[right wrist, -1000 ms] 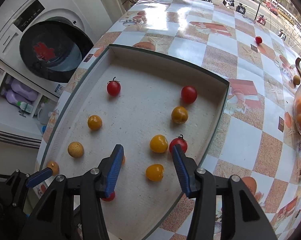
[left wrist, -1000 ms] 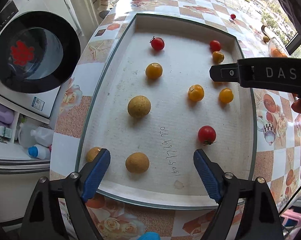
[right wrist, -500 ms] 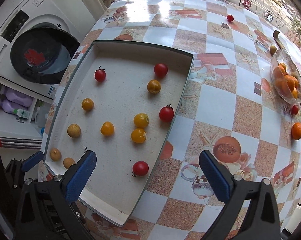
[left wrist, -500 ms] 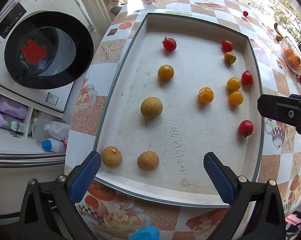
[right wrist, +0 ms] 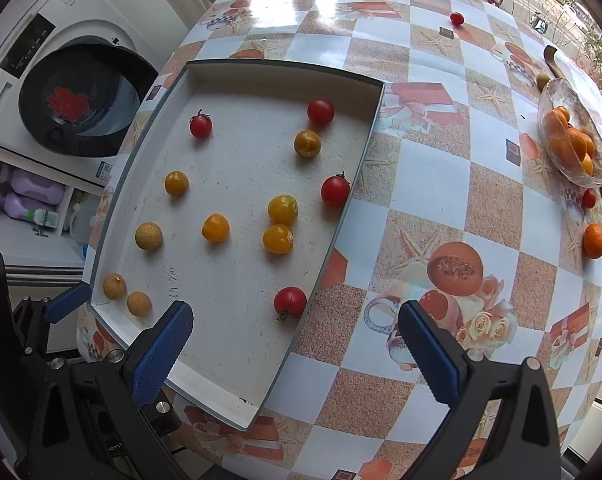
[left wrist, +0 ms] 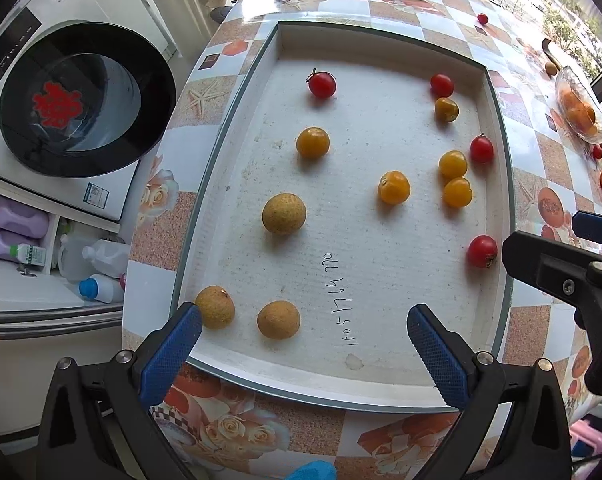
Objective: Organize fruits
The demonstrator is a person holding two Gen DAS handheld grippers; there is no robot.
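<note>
Both grippers have pulled back from the shallow white foam tray (left wrist: pixel 381 384) in the last second. The left gripper (left wrist: pixel 305 340) and right gripper (right wrist: pixel 297 344) now hang wide open and hold nothing, so probably one placement is finished. Ahead of the left gripper lie three rough tan round fruits (left wrist: pixel 283 214); further lie the smooth glossy yellow tomatoes (left wrist: pixel 394 187) and red tomatoes (left wrist: pixel 482 251). The desk (right wrist: pixel 421 168) has a shiny checked cover.

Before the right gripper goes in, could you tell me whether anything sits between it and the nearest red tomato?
Nothing visible does. The right gripper is open, and the red tomato lies just beyond its fingertips by the tray wall.
</note>
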